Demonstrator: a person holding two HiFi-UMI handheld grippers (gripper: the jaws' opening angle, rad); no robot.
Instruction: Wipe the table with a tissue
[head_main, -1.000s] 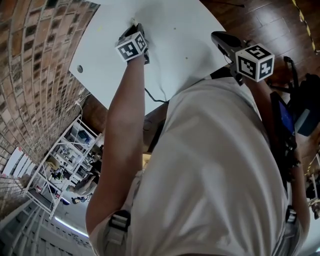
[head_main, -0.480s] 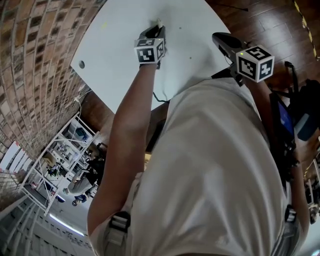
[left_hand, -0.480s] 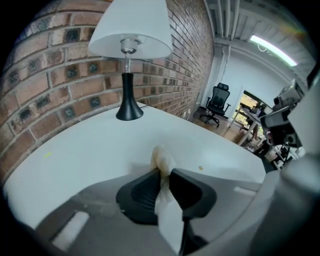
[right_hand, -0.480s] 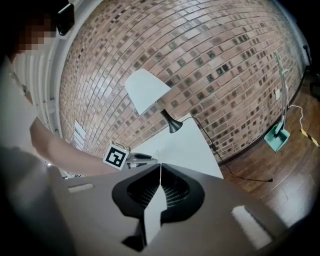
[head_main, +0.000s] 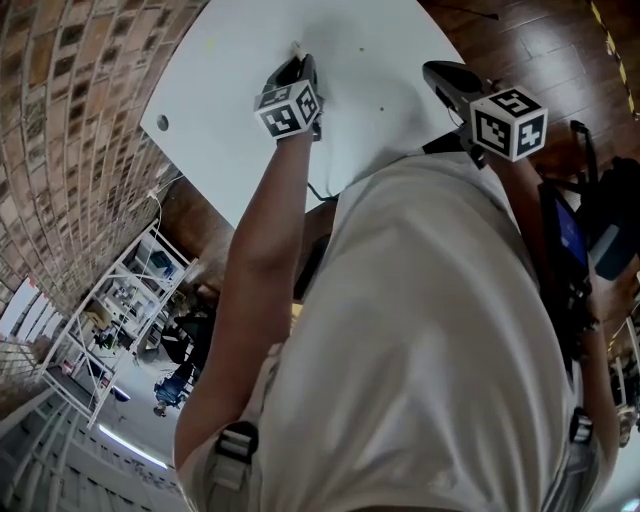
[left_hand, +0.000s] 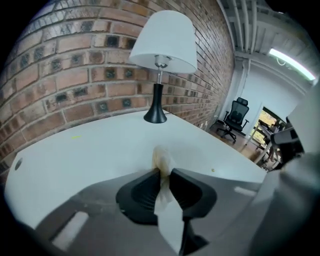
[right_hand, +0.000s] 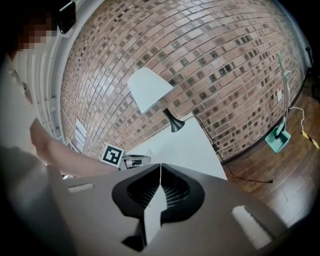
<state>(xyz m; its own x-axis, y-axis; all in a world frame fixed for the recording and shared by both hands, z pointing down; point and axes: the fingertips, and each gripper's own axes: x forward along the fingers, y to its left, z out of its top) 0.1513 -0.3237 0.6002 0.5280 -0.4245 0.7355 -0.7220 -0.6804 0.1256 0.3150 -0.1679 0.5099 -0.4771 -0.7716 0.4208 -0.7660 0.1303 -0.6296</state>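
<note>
The left gripper (head_main: 298, 64) reaches far out over the white table (head_main: 230, 80), its marker cube (head_main: 290, 108) facing the camera, and a small pale bit of tissue (head_main: 296, 47) shows at its tip, close to the table top. The right gripper (head_main: 440, 74) is at the table's right edge, well apart from the left one, just above the person's light shirt (head_main: 430, 340), which fills the middle of the view. A brick wall (head_main: 60, 150) runs along the left side, a dark wooden floor (head_main: 520, 40) shows at the upper right, and a small round hole (head_main: 162, 122) sits near the table's left corner.
</note>
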